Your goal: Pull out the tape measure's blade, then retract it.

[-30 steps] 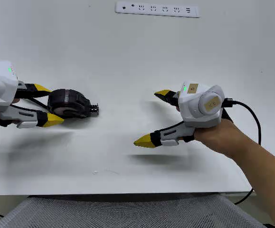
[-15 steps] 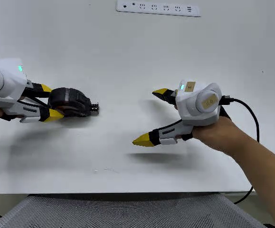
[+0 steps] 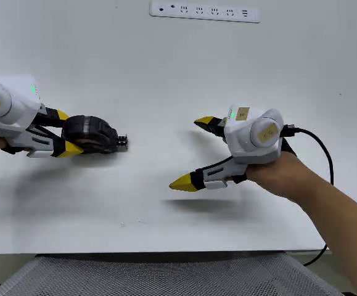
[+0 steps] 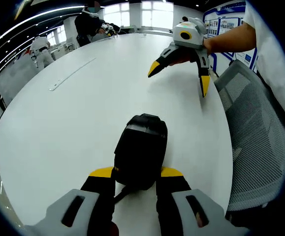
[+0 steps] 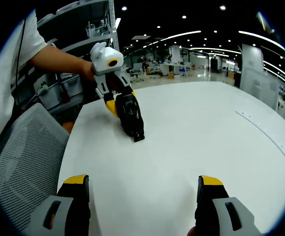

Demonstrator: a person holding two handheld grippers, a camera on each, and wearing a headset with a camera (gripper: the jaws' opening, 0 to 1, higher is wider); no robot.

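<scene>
Left gripper point(image 3: 67, 131) sits well left of the power strip point(image 3: 204, 11) and nearer to us, its yellow-tipped jaws pinching the tape measure point(image 3: 89, 132) by the sides of its black case. We note the case resting on the white table point(image 3: 166, 80), also left of the power strip and nearer, with its mouth turned rightward and the blade's end hook sitting right at that mouth. Straight out from the power strip toward us, well apart from the tape measure, is the right gripper point(image 3: 193, 152), held in a hand point(image 3: 283, 176). Its jaws are spread wide, with bare table between the tips and its shadow on the table under it. A black cable point(image 3: 326, 154) loops from its rear, beyond the power strip's right end, down past the near table edge.
</scene>
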